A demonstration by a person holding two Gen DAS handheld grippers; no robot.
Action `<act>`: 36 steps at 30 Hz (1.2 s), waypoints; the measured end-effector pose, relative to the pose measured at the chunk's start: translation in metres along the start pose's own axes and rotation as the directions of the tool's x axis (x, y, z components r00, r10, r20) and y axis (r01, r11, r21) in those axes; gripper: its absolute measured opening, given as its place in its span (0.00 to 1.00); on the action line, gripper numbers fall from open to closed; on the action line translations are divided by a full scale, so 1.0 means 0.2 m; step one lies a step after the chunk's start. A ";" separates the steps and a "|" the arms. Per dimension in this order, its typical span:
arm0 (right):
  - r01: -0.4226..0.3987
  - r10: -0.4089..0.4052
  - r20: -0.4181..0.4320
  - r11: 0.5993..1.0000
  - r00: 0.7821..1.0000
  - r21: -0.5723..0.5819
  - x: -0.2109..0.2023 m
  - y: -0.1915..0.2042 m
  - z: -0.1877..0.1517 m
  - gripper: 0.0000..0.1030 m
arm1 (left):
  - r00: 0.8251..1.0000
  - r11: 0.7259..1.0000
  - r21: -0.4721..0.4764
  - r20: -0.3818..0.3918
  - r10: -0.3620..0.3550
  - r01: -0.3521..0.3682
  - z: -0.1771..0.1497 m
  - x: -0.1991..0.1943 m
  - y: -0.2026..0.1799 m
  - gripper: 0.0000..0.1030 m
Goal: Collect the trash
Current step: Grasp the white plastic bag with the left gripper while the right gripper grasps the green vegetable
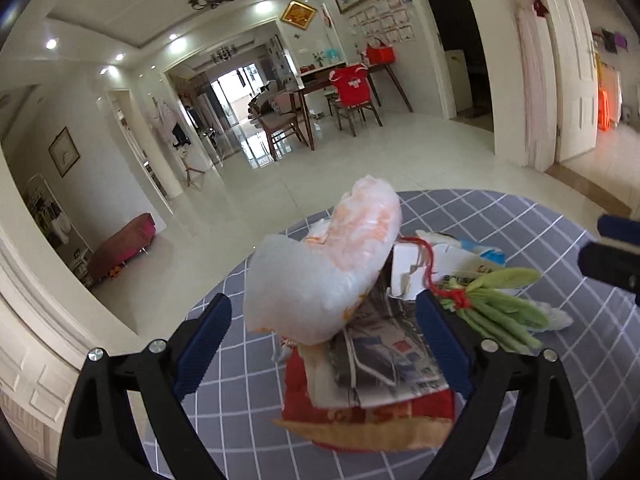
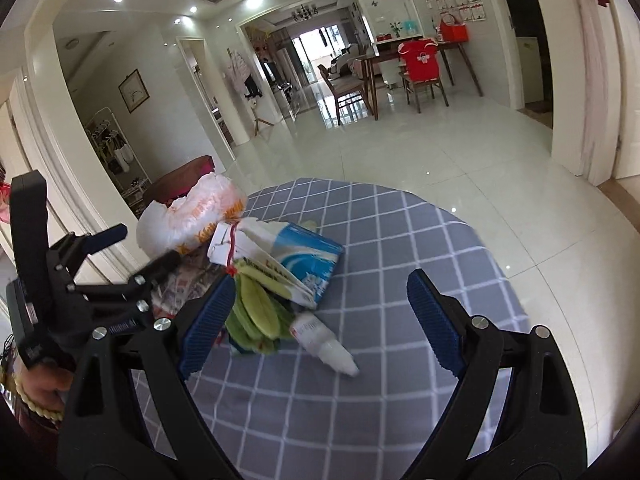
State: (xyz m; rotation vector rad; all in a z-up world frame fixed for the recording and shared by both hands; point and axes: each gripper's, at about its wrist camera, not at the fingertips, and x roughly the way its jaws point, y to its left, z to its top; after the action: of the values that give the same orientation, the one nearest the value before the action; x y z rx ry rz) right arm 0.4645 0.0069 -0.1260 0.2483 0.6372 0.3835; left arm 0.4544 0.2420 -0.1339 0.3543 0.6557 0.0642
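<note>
A pile of trash lies on a round table with a grey checked cloth (image 1: 500,392). A white and orange plastic bag (image 1: 332,264) sits on top of a crumpled newspaper (image 1: 384,356) and a red and tan wrapper (image 1: 360,420). Green leafy stalks tied with red string (image 1: 500,308) and a torn white and blue carton (image 2: 304,256) lie beside them. A small white bottle (image 2: 324,344) lies alone on the cloth. My left gripper (image 1: 324,340) is open, its jaws on either side of the pile. My right gripper (image 2: 320,320) is open above the bottle and greens.
The table edge (image 2: 500,240) curves round on the far side, with shiny tiled floor (image 2: 400,140) beyond. A dining table and chairs (image 1: 320,108) stand far off. The left gripper also shows in the right wrist view (image 2: 132,252), at the left of the pile.
</note>
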 end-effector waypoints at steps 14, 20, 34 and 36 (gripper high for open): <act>-0.050 0.046 -0.062 0.996 0.997 -0.072 0.16 0.19 -0.01 0.84 | 0.997 0.989 -0.125 0.004 -0.079 0.078 -0.05 0.03 0.15 0.23; -0.066 0.051 -0.138 0.992 0.989 -0.108 0.22 0.26 -0.06 0.59 | 0.995 0.979 -0.194 0.090 -0.048 0.065 -0.09 -0.17 0.21 0.22; -0.188 0.186 -0.046 0.981 0.981 -0.048 -0.10 0.21 0.01 0.09 | 0.976 0.970 -0.216 0.208 -0.064 0.109 -0.06 -0.61 0.14 0.22; -0.197 0.197 -0.006 0.979 0.980 -0.044 -0.21 0.19 0.04 0.09 | 0.970 0.969 -0.210 0.229 -0.079 0.128 -0.04 -0.69 0.11 0.22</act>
State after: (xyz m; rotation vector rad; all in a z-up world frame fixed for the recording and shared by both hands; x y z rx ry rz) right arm 0.4278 0.0231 -0.0848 0.2701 0.6064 0.5878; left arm 0.3422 0.2406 -0.0514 0.1067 0.4415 -0.0021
